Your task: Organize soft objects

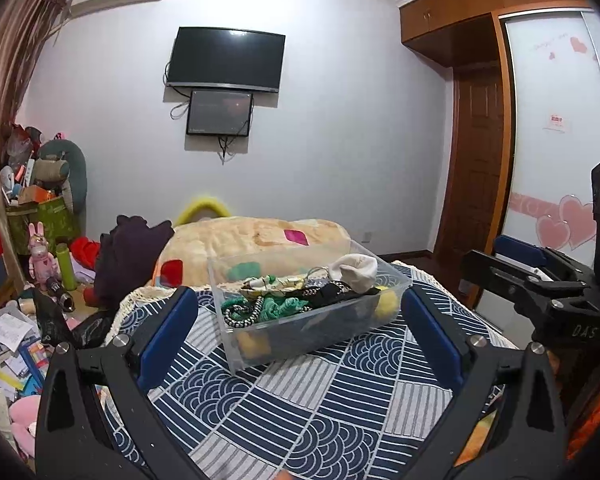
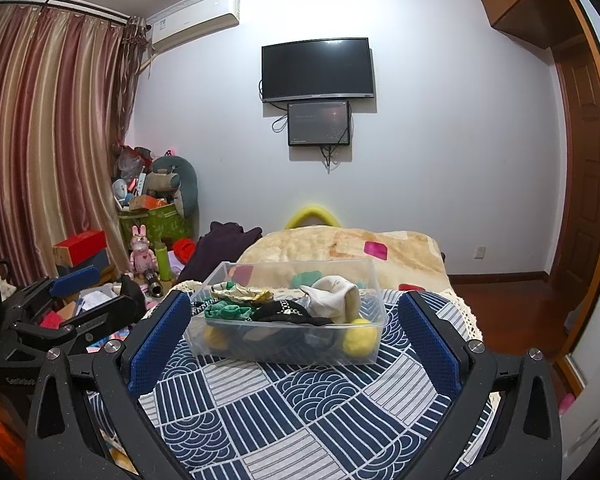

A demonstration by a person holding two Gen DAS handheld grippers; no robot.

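Bin [image 2: 284, 312] of soft things sits on the bed [image 2: 300, 412], just beyond both grippers' [image 1: 296, 336] [image 2: 296, 340] jaws, spread apart and empty.

The clear plastic box [image 2: 288, 312] holds a cream-white sock [image 2: 334, 298], a green knitted piece [image 2: 226, 311], black fabric [image 2: 288, 314] and yellow fuzzy balls [image 2: 362, 338] (one more shows dimly at its left end). Under it the bedspread [image 2: 300, 412] is navy and white, in patches of stripes and wave scales, while the blanket [image 2: 340, 250] behind is beige with pink and red patches. Both grippers have blue-padded fingers [image 1: 168, 336] on black frames.
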